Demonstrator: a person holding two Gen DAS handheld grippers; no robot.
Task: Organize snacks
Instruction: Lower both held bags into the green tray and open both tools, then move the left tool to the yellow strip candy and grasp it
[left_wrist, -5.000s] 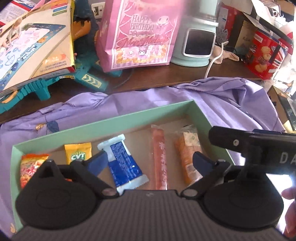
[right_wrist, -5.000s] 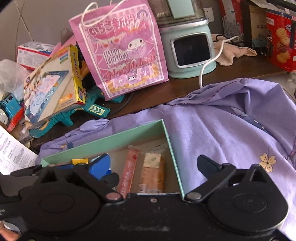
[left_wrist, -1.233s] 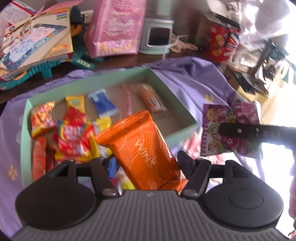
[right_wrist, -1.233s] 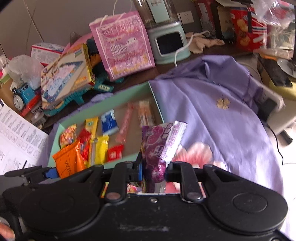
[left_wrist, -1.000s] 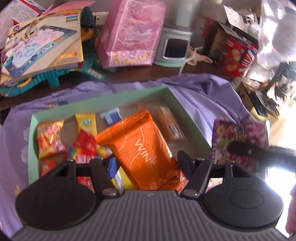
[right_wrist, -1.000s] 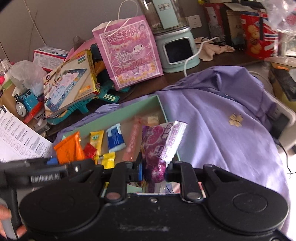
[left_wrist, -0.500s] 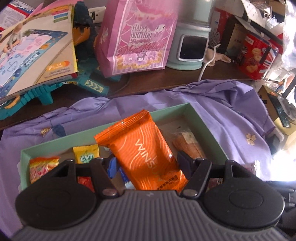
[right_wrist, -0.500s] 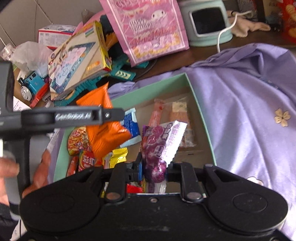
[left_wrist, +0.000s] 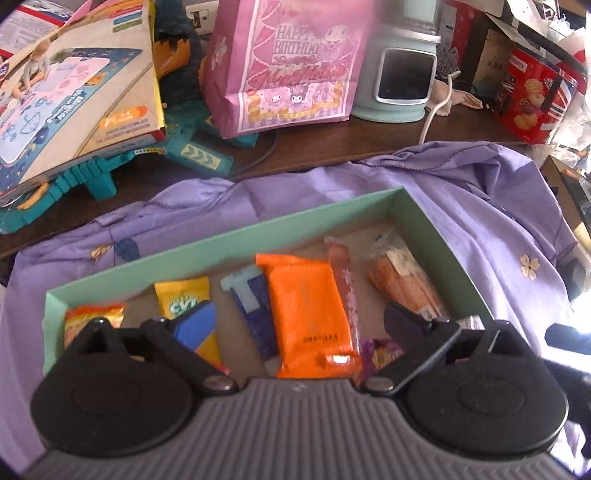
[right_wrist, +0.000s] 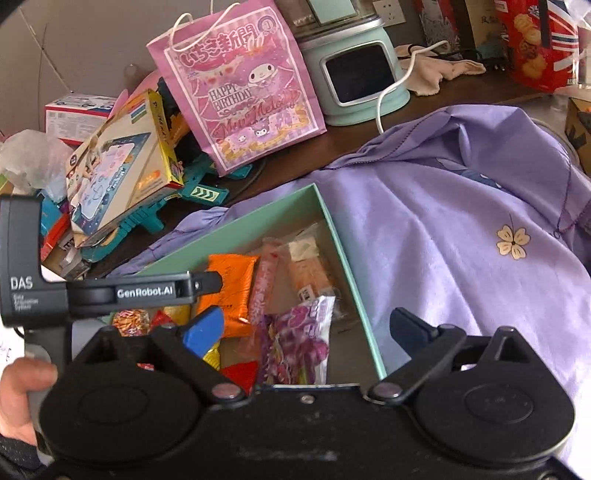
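Note:
A mint green box (left_wrist: 221, 242) on purple cloth holds several snacks. An orange packet (left_wrist: 310, 314) lies flat in it, between a blue packet (left_wrist: 255, 310) and a pink stick (left_wrist: 345, 280). My left gripper (left_wrist: 299, 321) is open and empty just above them. In the right wrist view the same box (right_wrist: 343, 258) holds the orange packet (right_wrist: 229, 291) and a purple packet (right_wrist: 299, 339) lying near its front right corner. My right gripper (right_wrist: 306, 328) is open and empty over the purple packet. The left gripper's body (right_wrist: 110, 291) reaches in from the left.
A purple cloth (right_wrist: 461, 221) covers the table under the box. Behind it stand a pink gift bag (left_wrist: 288, 62), a mint appliance (left_wrist: 399, 81) with a white cable, a toy box (left_wrist: 74, 85) on teal track pieces, and a red biscuit tin (left_wrist: 532, 99).
Both grippers have opened. The orange packet dropped from the left gripper into the box, and the purple packet dropped from the right gripper into the box's front right corner.

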